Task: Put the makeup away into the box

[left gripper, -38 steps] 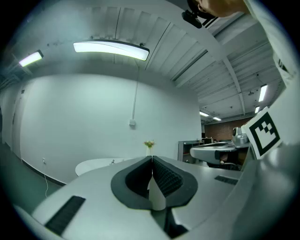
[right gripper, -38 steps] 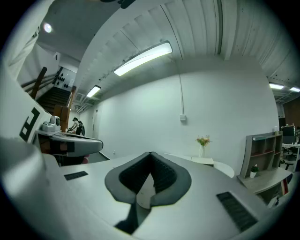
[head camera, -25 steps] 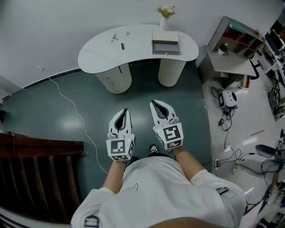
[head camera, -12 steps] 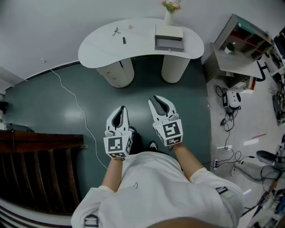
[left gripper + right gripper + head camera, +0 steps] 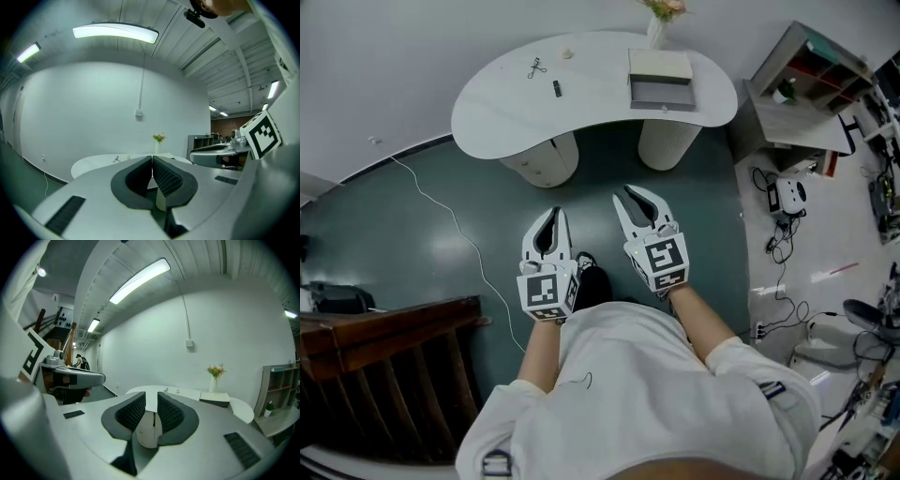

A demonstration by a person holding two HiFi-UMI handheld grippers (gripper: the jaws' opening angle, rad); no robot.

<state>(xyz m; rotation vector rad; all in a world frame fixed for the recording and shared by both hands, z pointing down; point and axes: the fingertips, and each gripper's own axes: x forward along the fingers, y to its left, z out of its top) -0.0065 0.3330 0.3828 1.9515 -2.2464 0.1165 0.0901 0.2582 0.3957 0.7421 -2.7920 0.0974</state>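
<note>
A white curved table stands ahead of me, some way beyond both grippers. On it lies a flat grey-and-white box by a vase of flowers. Left of the box are small makeup items: a dark stick, a scissor-like tool and a small pale piece. My left gripper is held over the floor, jaws shut and empty. Beside it, my right gripper is open with nothing between its pads. The box also shows in the right gripper view.
A shelf unit stands right of the table. Cables and a small white device lie on the floor below it. A white cord runs across the green floor at left. A dark wooden railing is at the lower left.
The right gripper's jaws have gone from shut to open. Both grippers and I have moved forward towards the table. The left gripper stays shut.
</note>
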